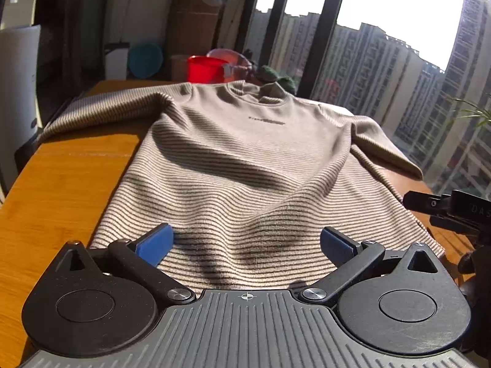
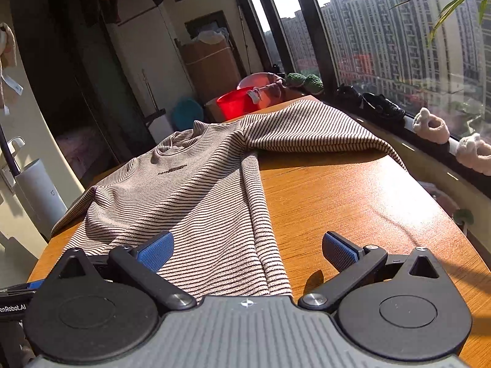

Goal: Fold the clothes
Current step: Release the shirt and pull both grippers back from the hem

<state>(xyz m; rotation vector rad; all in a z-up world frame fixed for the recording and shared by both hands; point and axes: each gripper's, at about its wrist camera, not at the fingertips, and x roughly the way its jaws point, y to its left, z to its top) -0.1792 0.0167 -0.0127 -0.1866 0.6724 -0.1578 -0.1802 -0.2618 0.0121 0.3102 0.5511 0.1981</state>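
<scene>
A beige striped long-sleeve shirt lies face up on the wooden table, collar at the far end, both sleeves spread out sideways. My left gripper is open, its blue pads wide apart above the shirt's hem, holding nothing. The right gripper's black body shows at the right edge of the left wrist view. In the right wrist view the shirt lies left of centre, one sleeve stretched across the table. My right gripper is open over the hem's right corner, empty.
A red bucket and a teal basin stand beyond the table's far end. A window sill on the right holds dark shoes and fluffy slippers. A white cylinder appliance stands left of the table.
</scene>
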